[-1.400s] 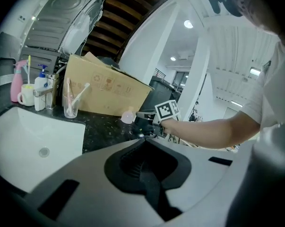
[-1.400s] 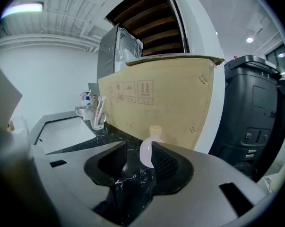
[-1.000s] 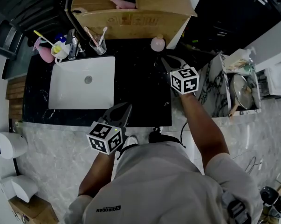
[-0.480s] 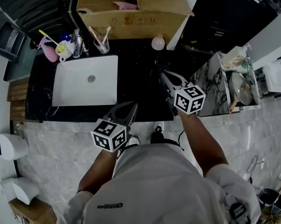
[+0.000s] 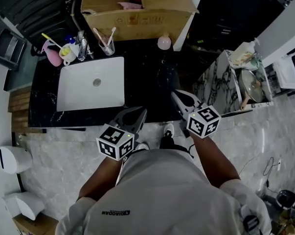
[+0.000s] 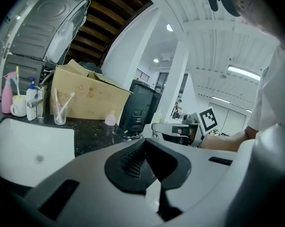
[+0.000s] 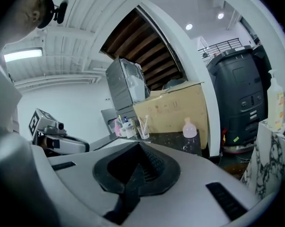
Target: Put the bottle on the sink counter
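My right gripper (image 7: 139, 145) has its jaws closed together, with nothing between them. My left gripper (image 6: 145, 144) is the same: jaws together, empty. Both hang over the near edge of the black counter (image 5: 147, 80), the left just beside the white sink (image 5: 69, 101), the right further right. The pink bottle (image 5: 164, 42) stands upright at the counter's back edge, just in front of the cardboard box (image 5: 137, 21) and well apart from both grippers
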A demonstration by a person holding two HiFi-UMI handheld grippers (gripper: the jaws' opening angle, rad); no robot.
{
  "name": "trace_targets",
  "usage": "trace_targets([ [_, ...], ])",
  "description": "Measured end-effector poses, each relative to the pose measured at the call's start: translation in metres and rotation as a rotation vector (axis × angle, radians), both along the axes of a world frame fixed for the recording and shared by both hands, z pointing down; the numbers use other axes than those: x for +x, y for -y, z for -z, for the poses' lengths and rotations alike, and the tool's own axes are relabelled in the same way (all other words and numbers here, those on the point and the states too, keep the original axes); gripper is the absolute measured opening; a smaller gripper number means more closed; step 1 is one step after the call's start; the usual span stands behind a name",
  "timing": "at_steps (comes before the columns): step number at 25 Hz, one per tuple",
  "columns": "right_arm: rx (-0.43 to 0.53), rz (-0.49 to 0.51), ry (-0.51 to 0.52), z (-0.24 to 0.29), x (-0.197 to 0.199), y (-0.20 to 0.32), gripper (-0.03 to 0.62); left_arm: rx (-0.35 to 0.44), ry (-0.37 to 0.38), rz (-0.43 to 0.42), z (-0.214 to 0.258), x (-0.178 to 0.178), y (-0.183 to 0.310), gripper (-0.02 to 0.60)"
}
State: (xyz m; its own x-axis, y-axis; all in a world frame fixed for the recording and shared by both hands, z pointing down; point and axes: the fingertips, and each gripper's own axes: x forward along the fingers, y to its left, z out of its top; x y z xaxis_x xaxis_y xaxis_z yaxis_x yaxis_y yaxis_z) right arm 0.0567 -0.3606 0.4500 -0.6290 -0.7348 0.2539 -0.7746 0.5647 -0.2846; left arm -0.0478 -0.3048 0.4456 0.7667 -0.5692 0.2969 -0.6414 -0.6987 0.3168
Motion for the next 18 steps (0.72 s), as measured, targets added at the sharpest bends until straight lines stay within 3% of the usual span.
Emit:
trace_targets([
  [7, -0.007, -0.002, -0.006, -0.005, -0.002, -0.041, 0.040, 0.065, 0.060, -0.016, 0.003, -0.003, -0.008, 0.015],
  [18, 0.011, -0.036, -0.002, 0.000, -0.011, -0.077, 0.040, 0.053, 0.029, -0.087, 0.003, -0.001, -0.037, 0.015],
])
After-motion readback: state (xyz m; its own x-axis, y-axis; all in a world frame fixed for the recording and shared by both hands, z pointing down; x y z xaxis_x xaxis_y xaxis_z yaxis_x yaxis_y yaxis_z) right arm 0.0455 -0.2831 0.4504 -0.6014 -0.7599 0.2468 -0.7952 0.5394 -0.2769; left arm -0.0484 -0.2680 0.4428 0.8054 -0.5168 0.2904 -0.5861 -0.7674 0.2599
